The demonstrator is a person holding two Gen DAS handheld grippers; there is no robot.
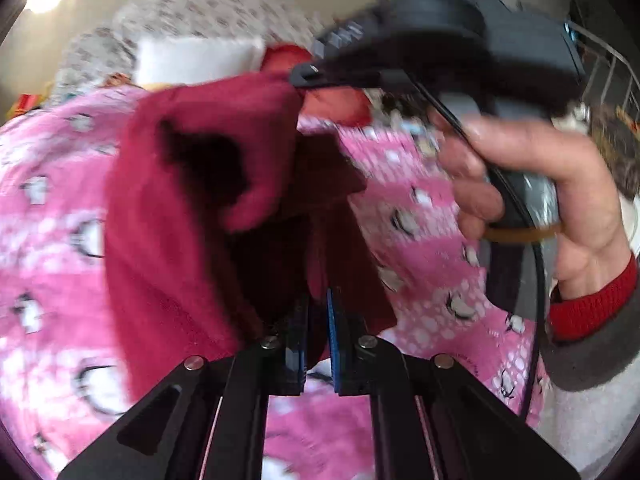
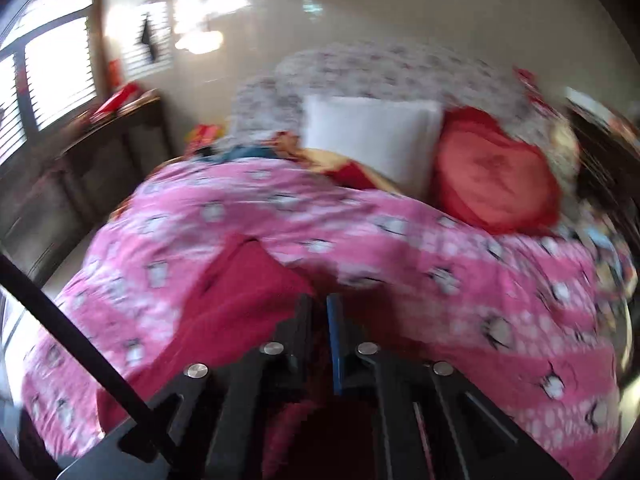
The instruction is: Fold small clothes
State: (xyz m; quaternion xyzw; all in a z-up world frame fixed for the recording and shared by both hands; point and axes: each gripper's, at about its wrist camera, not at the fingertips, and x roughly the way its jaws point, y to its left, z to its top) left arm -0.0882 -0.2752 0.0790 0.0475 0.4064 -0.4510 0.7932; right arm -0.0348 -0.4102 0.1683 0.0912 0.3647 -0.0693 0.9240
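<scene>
Left hand-held gripper [image 1: 318,300] pinching maroon garment [image 1: 192,200], right hand-held gripper [image 2: 320,304] apparently likewise

A dark red garment [image 1: 192,208] hangs across the centre of the frame over a pink blanket [image 2: 440,288] printed with white penguins and dots; behind, upper centre, a plain white pillow [image 2: 368,140], a red heart-shaped cushion [image 2: 492,176], grey-patterned bedding [image 2: 380,68].

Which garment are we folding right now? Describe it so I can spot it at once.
Start from the bed's pink penguin-print blanket, spread below a white pillow and a red heart-shaped cushion. The garment is the dark red cloth lifted above it, pinched by both grippers. It is plain maroon, with no print.
</scene>
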